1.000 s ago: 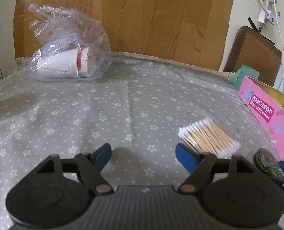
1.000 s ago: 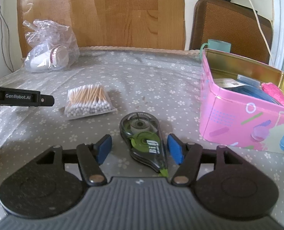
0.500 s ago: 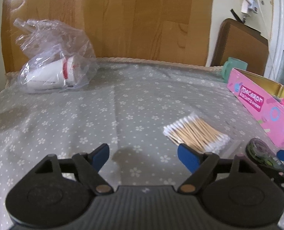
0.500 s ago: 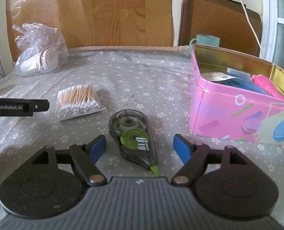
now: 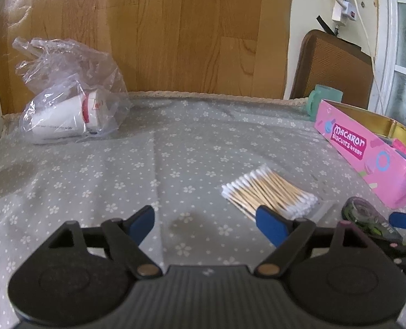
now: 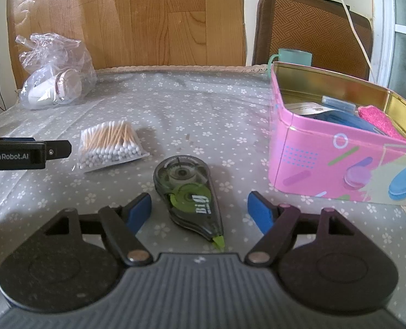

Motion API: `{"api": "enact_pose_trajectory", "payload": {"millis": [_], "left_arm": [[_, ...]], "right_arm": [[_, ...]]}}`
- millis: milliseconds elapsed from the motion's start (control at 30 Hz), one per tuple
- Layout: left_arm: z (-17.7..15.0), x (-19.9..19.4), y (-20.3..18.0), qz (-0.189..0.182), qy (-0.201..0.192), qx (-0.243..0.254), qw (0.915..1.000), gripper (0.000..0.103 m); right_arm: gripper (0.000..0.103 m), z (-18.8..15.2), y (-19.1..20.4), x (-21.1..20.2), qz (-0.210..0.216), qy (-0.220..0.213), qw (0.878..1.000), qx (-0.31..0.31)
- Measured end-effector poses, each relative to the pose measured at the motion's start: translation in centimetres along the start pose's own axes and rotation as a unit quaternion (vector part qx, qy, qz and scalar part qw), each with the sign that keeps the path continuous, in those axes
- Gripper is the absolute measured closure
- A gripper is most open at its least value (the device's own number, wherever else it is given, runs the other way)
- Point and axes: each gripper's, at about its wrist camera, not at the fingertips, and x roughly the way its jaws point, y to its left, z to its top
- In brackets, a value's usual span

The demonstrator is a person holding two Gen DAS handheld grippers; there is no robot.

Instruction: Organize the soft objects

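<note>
Two hand-held grippers: left hand-held gripper (image 5: 205, 226) and right hand-held gripper (image 6: 200, 209) both spread apart, holding nothing
Cotton swab pack (image 6: 110, 144): flat on worktop (image 6: 181, 109); beside correction tape (image 6: 188, 194)
Pink tin (image 6: 337, 161): right side

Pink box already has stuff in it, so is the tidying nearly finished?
Partly. The pink box holds some things already. Both grippers, left and right, are open and empty. The cotton swabs and tape roller still lie on the tablecloth.
</note>
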Motion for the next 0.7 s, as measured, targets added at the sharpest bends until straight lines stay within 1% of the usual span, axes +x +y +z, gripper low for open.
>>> {"api": "enact_pose_trajectory", "payload": {"millis": [233,333,400,467,567,633,700], "left_arm": [[0.2,0.3,0.3,0.005,0.007,-0.010,0.9999,0.015],[0.2,0.6,0.5,-0.004,0.016,-0.013,0.9998,0.011],[0.2,0.8,0.8,-0.018,0.025,-0.018,0.9994,0.010],[0.2,0.9,1.2,-0.032,0.031,-0.026,0.9986,0.010],[0.2,1.0,1.5,-0.039,0.036,-0.036,0.9979,0.010],[0.2,1.1,1.5,-0.039,0.038,-0.037,0.9978,0.010],[0.2,1.0,1.5,-0.033,0.036,-0.038,0.9981,0.010]], "right_arm": [[0.018,0.0,0.0,0.0,0.007,0.001,1.000,0.000],[0.011,0.1,0.2,0.2,0.015,0.005,1.000,-0.005],[0.008,0.1,0.3,0.3,0.023,0.008,1.000,-0.012],[0.008,0.1,0.2,0.4,0.031,0.009,0.999,-0.017],[0.007,0.1,0.1,0.4,0.039,0.009,0.999,-0.021],[0.007,0.2,0.2,0.3,0.042,0.012,0.999,-0.028],[0.007,0.1,0.2,0.1,0.053,0.016,0.998,-0.043]]}}
